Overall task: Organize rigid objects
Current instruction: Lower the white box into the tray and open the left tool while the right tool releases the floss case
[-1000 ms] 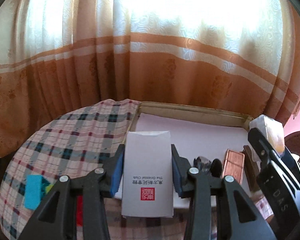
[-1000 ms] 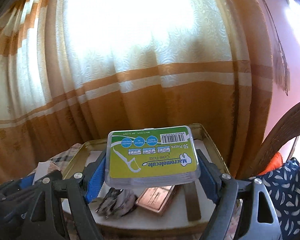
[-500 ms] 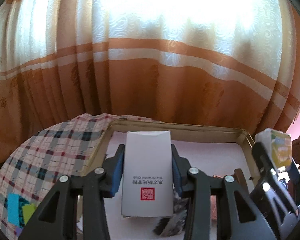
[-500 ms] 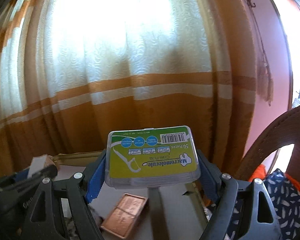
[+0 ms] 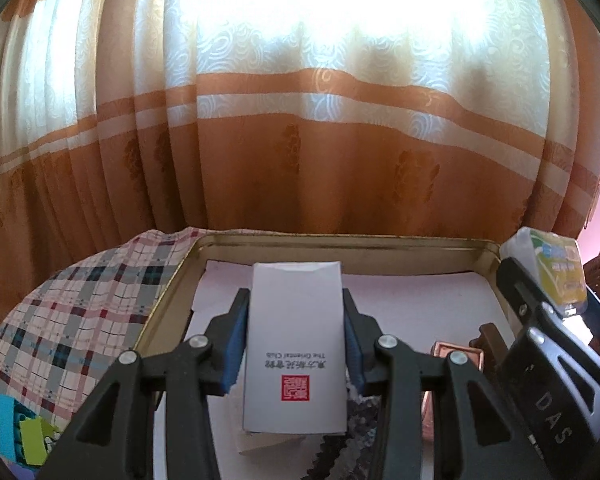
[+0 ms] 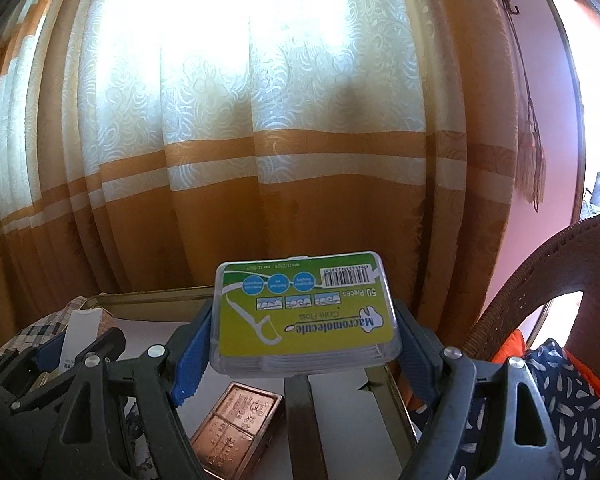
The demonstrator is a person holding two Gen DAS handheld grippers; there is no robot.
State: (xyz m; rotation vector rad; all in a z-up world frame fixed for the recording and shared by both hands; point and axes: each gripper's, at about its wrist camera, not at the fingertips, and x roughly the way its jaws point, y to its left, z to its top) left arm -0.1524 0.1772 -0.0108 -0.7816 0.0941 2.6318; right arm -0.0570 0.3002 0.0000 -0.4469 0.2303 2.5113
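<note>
I am seeing open pale lining at the far half of the tin tray (image 5: 380, 240), clear for lowering something, though its raised rim and the curtain (image 5: 300, 184) just behind are bounding it. Nearer me, the copper block (image 6: 236, 424), a dark strip (image 6: 300, 420) and a crumpled wrapper (image 5: 356, 420) are crowding the floor. The right gripper (image 5: 540, 320) and wicker chair (image 6: 540, 280) are closing off the right side.

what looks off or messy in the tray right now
Nothing looks spilled or broken. The one untidy spot is the copper bar, lying askew to the tray walls beside a dark crumpled thing. The white box and floss case are each held squarely in a gripper.
</note>
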